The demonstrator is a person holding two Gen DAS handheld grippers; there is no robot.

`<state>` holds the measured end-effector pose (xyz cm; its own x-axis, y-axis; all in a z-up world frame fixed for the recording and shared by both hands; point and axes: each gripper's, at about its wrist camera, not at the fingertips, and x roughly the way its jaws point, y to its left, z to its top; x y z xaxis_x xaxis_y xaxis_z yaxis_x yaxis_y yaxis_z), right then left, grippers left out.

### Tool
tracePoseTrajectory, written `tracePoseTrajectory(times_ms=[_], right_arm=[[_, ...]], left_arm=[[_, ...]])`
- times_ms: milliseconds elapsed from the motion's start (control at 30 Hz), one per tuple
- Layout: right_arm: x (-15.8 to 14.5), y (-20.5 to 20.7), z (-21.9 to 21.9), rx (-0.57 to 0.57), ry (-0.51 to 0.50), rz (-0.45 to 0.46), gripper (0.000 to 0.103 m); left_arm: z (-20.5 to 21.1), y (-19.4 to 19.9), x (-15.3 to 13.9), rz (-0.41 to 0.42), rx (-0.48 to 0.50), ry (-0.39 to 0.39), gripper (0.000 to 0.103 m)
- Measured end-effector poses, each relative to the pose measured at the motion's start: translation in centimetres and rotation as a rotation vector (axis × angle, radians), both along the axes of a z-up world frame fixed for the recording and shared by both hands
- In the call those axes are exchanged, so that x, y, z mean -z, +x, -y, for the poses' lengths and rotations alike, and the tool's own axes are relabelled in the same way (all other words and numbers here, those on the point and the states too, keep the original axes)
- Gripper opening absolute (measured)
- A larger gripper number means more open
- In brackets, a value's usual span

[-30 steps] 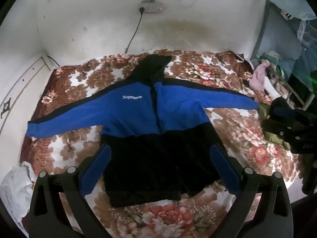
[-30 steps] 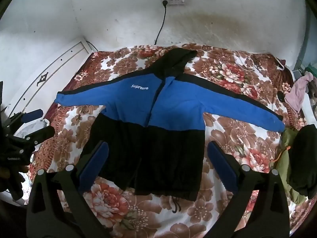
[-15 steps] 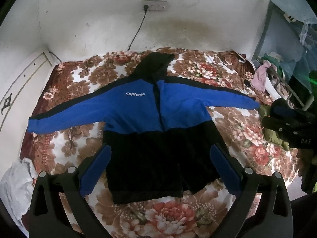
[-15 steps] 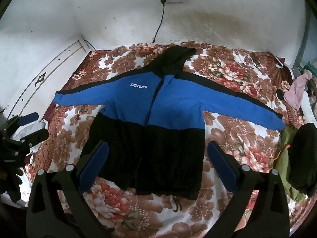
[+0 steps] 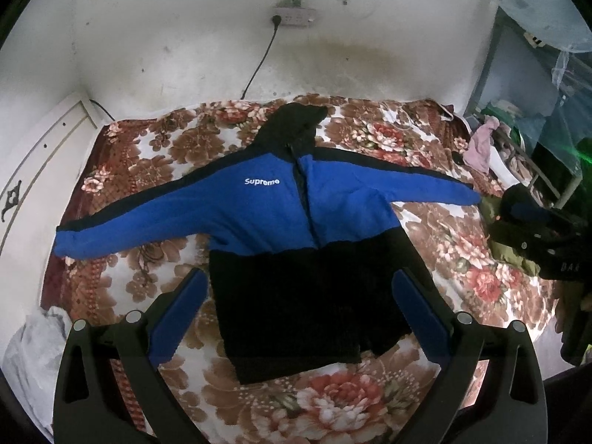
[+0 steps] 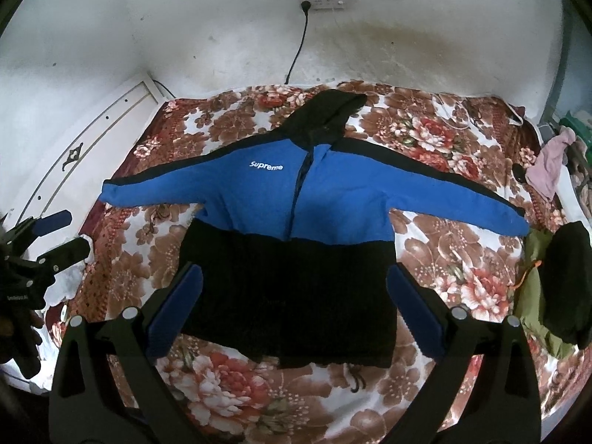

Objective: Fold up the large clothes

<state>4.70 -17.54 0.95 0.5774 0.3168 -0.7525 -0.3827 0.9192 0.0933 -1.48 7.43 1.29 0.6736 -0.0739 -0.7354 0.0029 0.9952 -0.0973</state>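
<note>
Below both tongs (image 5: 299, 277) (agape): spread jacket (image 5: 281, 214).

A blue and black hooded jacket (image 5: 296, 222) lies flat, front side up, at the centre of the frame on a floral bedspread (image 5: 370, 399), with both sleeves extended toward the left and right edges, the hood pointing to the upper centre, and white "Supreme" lettering on the chest. The left tongs (image 5: 299, 296) occupy the lower frame with the jaws spread wide and nothing between them, the blue-padded fingers (image 5: 177, 318) framing the black lower half of the jacket. A power strip (image 5: 294, 21) with a black cable is mounted on the white wall at upper centre, and the right tongs (image 5: 536, 222) appear at the right edge above a heap of dark clothing.
</note>
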Motion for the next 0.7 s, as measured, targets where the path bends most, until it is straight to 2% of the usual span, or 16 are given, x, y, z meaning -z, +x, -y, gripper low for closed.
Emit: tracePoseTrajectory(times_ms=[200,400,533,700], right_arm=[[-0.9,-0.7,-1.9,-0.007,-0.013,-0.005,0.099],[-1.5,-0.8,-5.3,-0.016,-0.034,-0.010,0.099],[-1.8,-0.7,-8.5,-0.023,-0.051,-0.015,0.099],[-1.5,0.0,-13.0,-0.016,-0.071,-0.030,0.099]], left_arm=[[-2.3,-0.5,0.3,-0.015,-0.010,0.012,0.098],[-7.6,-1.5,-0.4,-0.007,-0.091,-0.021,0.098],[-11.9,-1.8,0.1,-0.019,-0.145,-0.013,0.098],[-20.3,-1.8,1.4,-0.031,-0.260,-0.025,0.098]])
